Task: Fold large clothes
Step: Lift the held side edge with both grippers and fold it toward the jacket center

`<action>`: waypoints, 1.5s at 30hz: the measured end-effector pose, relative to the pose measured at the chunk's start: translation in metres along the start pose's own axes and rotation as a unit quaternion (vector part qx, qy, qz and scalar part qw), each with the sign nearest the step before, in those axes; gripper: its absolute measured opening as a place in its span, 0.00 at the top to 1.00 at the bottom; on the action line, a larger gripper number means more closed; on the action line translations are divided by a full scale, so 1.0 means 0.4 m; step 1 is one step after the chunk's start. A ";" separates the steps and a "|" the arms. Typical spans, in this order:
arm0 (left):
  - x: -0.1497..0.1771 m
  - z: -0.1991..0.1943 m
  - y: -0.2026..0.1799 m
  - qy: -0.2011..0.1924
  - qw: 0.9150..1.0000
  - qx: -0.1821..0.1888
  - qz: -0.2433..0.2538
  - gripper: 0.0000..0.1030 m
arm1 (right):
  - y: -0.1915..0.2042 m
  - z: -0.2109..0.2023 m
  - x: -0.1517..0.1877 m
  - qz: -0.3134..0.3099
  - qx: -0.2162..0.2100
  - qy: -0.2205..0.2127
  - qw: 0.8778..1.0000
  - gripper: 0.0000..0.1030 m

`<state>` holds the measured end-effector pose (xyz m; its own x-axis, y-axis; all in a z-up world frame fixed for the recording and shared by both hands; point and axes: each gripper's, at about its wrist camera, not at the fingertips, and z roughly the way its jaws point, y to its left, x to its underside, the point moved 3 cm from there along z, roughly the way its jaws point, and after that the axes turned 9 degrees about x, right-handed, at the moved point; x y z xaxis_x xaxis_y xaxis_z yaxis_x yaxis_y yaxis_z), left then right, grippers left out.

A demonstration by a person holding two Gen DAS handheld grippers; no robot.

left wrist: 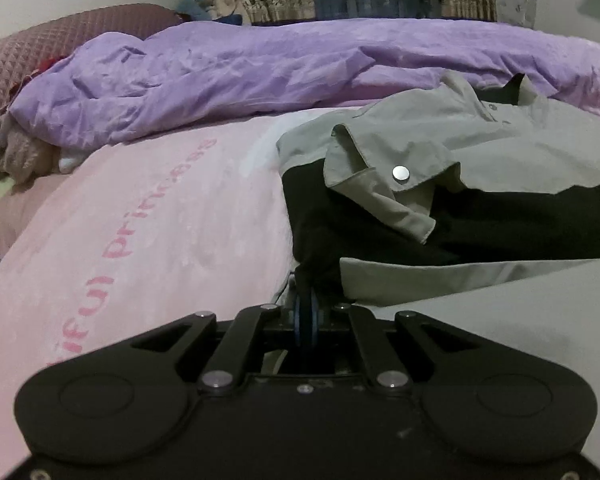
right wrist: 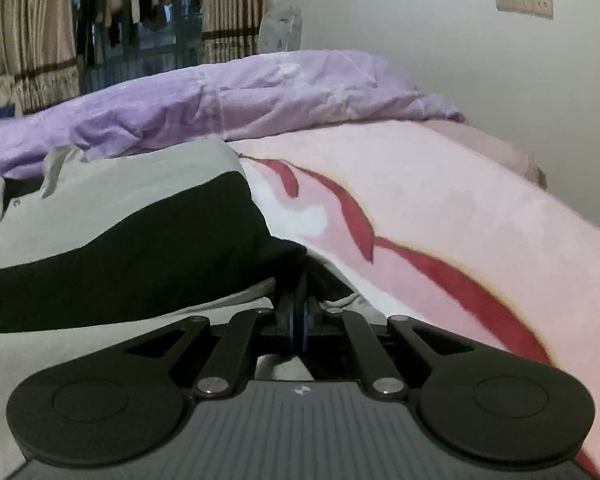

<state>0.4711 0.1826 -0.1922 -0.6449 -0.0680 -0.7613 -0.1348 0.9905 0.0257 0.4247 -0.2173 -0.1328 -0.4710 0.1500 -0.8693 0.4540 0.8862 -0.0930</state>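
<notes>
A maroon pillow (left wrist: 60, 40) sits at the bed's far left, with a purple quilt (left wrist: 260, 72) bunched along the back. The pink blanket (left wrist: 140, 220) covers the bed. On it lies the grey-and-black jacket (left wrist: 480, 168), collar toward the quilt, a snap (left wrist: 400, 172) showing on a folded flap. The left gripper (left wrist: 306, 300) has its fingers pinched tight on the jacket's black left edge. The right gripper (right wrist: 298, 304) likewise clamps the black fabric at the jacket's right edge.
</notes>
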 end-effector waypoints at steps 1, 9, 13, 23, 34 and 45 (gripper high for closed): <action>-0.005 0.002 0.006 0.002 1.000 0.007 -0.006 0.93 | -0.001 0.000 0.002 -0.001 -0.001 0.001 1.000 0.95; -0.049 -0.222 0.089 -0.032 0.998 0.033 -0.043 0.09 | -0.131 -0.113 -0.082 0.031 -0.058 0.012 0.998 0.47; 0.023 -0.326 0.105 -0.019 0.998 0.052 -0.034 0.00 | -0.229 -0.234 -0.069 -0.002 -0.101 -0.007 0.995 0.17; 0.251 -0.322 0.024 0.100 0.986 0.122 -0.052 0.00 | -0.304 -0.287 0.106 -0.054 -0.134 0.097 0.985 0.29; 0.272 -0.310 -0.001 0.078 0.988 0.127 -0.041 0.33 | -0.262 -0.231 0.135 -0.023 -0.178 0.124 0.976 0.77; 0.082 -0.426 0.031 -0.012 0.994 0.089 -0.058 0.93 | -0.284 -0.390 -0.025 0.104 -0.188 0.007 0.977 0.78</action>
<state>0.3201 0.1724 -0.1062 -0.6141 -0.1820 -0.7680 -0.0711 0.9819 -0.1758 0.2599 -0.2512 -0.0378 -0.4096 0.3476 -0.8434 0.2326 0.9338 0.2719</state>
